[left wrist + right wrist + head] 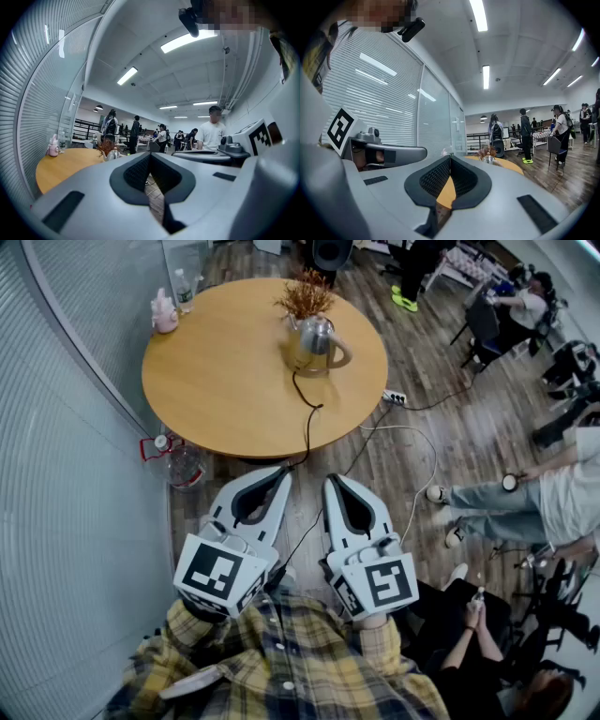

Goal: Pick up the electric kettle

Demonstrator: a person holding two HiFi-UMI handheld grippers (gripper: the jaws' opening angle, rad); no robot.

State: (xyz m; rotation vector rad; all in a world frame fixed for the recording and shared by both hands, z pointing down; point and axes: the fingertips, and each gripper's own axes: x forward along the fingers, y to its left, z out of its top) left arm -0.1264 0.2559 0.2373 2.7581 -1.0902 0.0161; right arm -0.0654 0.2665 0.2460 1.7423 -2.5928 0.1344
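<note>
The steel electric kettle (317,341) stands on the far side of the round wooden table (225,381), handle to the right. Its black cord (307,418) runs over the near edge to the floor. A dried plant (306,294) stands right behind it. My left gripper (284,471) and right gripper (331,480) are side by side, held level just short of the table's near edge, both shut and empty. In the left gripper view the kettle (114,153) is small beyond the shut gripper (150,154). The right gripper view shows the kettle (488,159) far ahead of the shut gripper (450,158).
A pink bottle (164,312) and a clear water bottle (184,289) stand at the table's far left. A large water jug (183,465) sits on the floor by the glass wall. A power strip (395,397) lies right of the table. People sit at the right (553,493).
</note>
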